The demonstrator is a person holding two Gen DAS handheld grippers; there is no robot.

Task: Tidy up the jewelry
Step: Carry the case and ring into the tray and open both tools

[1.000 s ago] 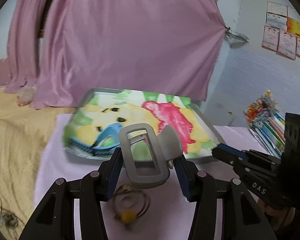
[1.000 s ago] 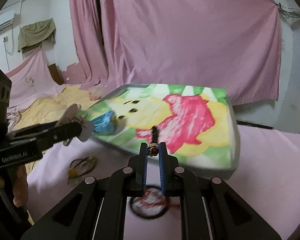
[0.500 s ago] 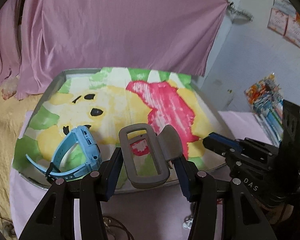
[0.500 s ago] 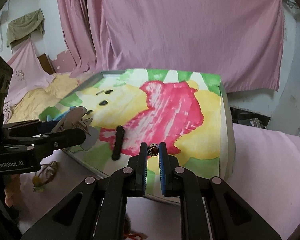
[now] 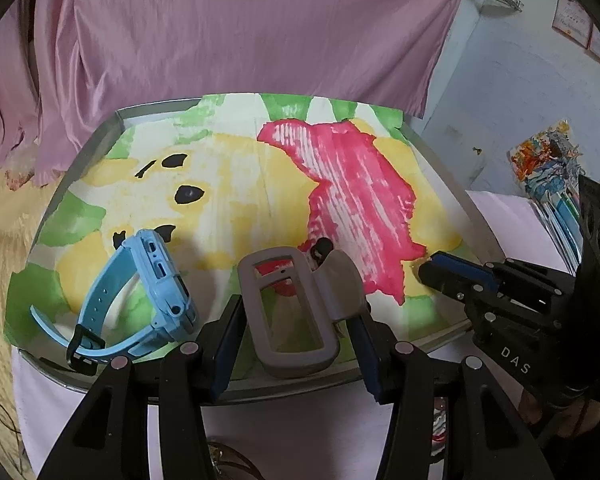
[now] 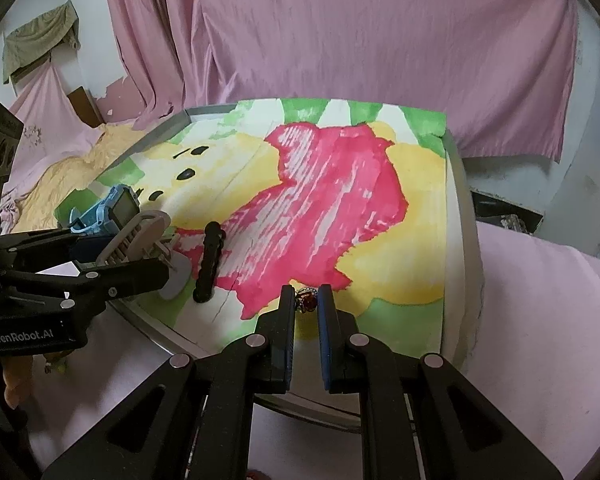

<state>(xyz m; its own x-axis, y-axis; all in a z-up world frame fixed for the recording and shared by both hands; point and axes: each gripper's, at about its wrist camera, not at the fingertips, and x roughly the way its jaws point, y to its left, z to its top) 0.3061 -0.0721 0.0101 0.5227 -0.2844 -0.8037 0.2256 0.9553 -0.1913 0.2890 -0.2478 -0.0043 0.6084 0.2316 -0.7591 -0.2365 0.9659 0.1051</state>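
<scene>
The left gripper [image 5: 296, 316] clamps a grey plastic claw hair clip [image 5: 290, 312], light, stiff and springy (best held across its flat sides). The right gripper [image 6: 307, 305] pinches a small, slippery amber-stone ring [image 6: 306, 302]. Both hover over the tray [image 6: 458, 208] with the painted paper lining, nearer than a second ago; a blue smartwatch [image 5: 140, 296] lies at ten o'clock.

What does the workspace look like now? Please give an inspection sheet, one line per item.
Surface: tray lined with a painted sheet, on pink cloth.
Job's things: blue smartwatch and black hair clip lying on the tray.
Clutter: tangled jewelry on the cloth, at the left view's bottom edge.
Grippers: left gripper holds a grey hair claw; right gripper is shut on a ring with an amber stone.
Cables: nothing seen.
Surroundings: pink curtain, books.
</scene>
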